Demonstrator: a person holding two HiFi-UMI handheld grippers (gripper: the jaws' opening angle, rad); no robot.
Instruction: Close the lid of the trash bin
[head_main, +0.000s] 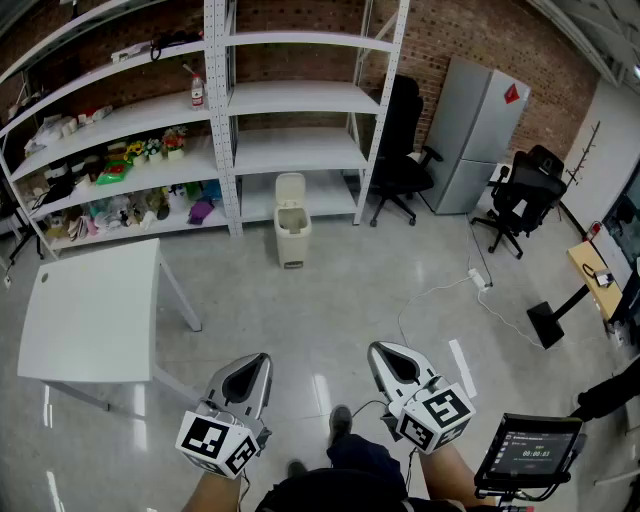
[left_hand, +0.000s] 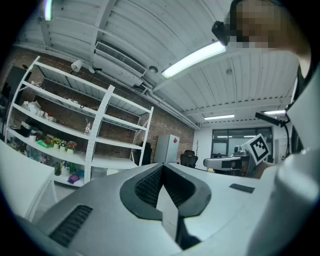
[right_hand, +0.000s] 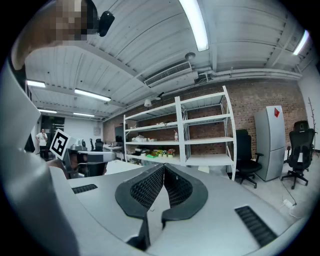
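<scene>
The cream trash bin (head_main: 292, 236) stands on the floor in front of the white shelving, far ahead of me, with its lid (head_main: 290, 189) tipped up and open. In the head view my left gripper (head_main: 258, 366) and right gripper (head_main: 383, 356) hang low near my body, well short of the bin. Both point toward it. The left gripper (left_hand: 162, 166) has its jaws pressed together with nothing between them. The right gripper (right_hand: 163, 165) is likewise shut and empty. Neither gripper touches anything.
A white table (head_main: 90, 310) stands at the left. White shelving (head_main: 290, 100) with small items runs along the brick wall. Two black office chairs (head_main: 400, 150) (head_main: 520, 195) and a grey cabinet (head_main: 480, 130) are at right. A cable with power strip (head_main: 480, 278) lies on the floor.
</scene>
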